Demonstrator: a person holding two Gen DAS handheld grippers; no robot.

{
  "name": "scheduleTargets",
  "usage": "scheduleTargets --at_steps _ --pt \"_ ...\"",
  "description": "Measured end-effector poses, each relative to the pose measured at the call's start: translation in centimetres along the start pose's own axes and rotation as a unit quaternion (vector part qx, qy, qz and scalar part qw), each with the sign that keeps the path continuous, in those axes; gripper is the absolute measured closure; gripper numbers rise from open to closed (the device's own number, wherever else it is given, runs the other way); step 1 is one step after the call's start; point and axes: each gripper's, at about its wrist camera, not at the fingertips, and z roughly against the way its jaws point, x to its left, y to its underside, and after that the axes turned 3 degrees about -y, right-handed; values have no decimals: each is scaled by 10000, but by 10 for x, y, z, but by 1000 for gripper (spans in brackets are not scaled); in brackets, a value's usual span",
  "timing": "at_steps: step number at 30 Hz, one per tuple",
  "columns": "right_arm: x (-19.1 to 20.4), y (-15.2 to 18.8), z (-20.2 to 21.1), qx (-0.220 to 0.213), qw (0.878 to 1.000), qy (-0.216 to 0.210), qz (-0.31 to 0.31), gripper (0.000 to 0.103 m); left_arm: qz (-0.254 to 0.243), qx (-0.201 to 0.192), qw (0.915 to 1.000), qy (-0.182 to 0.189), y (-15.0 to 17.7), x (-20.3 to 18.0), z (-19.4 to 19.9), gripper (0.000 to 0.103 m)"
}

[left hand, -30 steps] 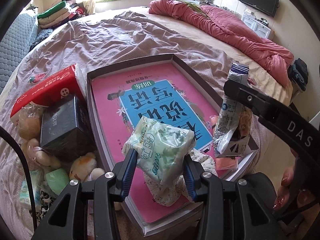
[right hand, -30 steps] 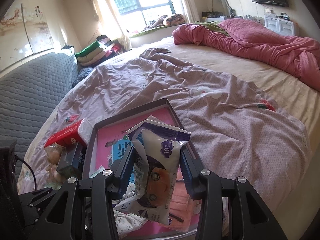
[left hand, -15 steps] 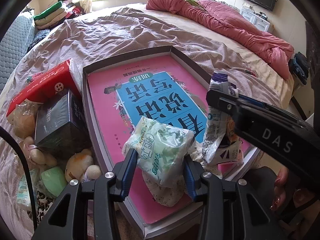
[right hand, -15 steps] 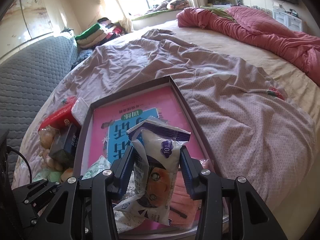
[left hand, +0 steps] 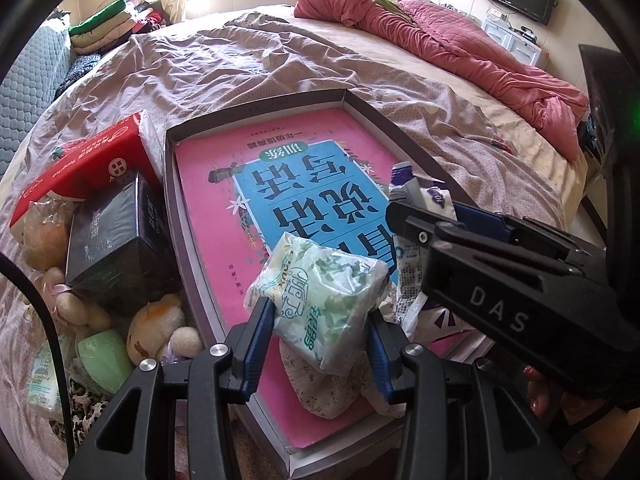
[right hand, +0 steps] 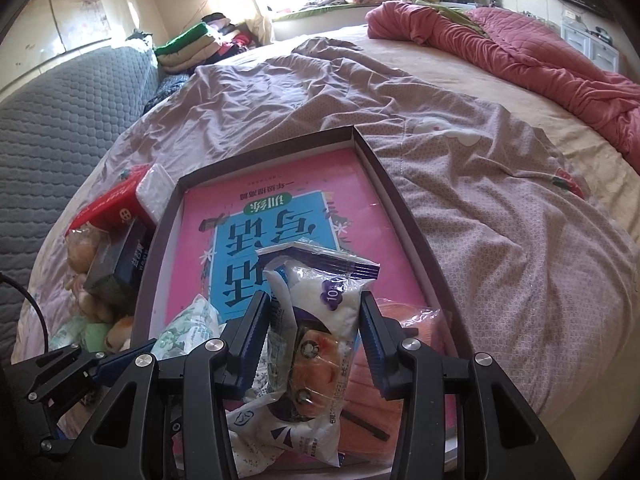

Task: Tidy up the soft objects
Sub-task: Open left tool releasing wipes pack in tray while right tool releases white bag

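Observation:
My left gripper (left hand: 318, 330) is shut on a green-and-white tissue pack (left hand: 316, 304), held over the near end of a shallow box (left hand: 256, 112) with a pink-and-blue bottom. My right gripper (right hand: 316, 340) is shut on a white-and-purple plastic packet (right hand: 316, 344) with a cartoon face, also above the box's (right hand: 416, 240) near end. The right gripper (left hand: 496, 276) crosses the left wrist view at the right; the tissue pack (right hand: 192, 324) shows low left in the right wrist view. A patterned cloth (left hand: 320, 388) and an orange packet (right hand: 412, 360) lie in the box.
Left of the box sit a red tissue box (left hand: 88, 164), a black box (left hand: 116, 240), plush toys (left hand: 156, 332) and a green item (left hand: 104, 356). A mauve sheet (right hand: 460, 184) covers the bed; a red quilt (right hand: 520, 44) lies far right. Folded clothes (right hand: 188, 44) are stacked far back.
My right gripper with its packet has moved left and nearer the left gripper, over the box. Both views have come lower and closer to the box. Both grips are unchanged.

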Motion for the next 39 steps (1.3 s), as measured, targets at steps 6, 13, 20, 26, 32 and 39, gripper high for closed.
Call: scheduleTargets --at_steps 6,13,20,26,32,39 --pt "4 1 -6 69 9999 -1 87 57 54 6 10000 20 -2 3 -1 59" --pt "2 2 -16 225 9997 -17 64 57 122 22 9999 30 -2 6 -3 59" --pt "4 3 -20 315 9995 -5 103 57 119 45 9999 25 -2 5 -4 59" --pt "3 3 -25 363 9993 -22 47 56 115 61 9999 24 -2 6 -5 59" --pt "0 3 -25 372 9993 -80 -14 56 154 72 9998 46 -1 6 -5 59" --pt "-2 1 -19 241 9996 -126 -85 47 232 115 9996 128 -3 8 -6 59"
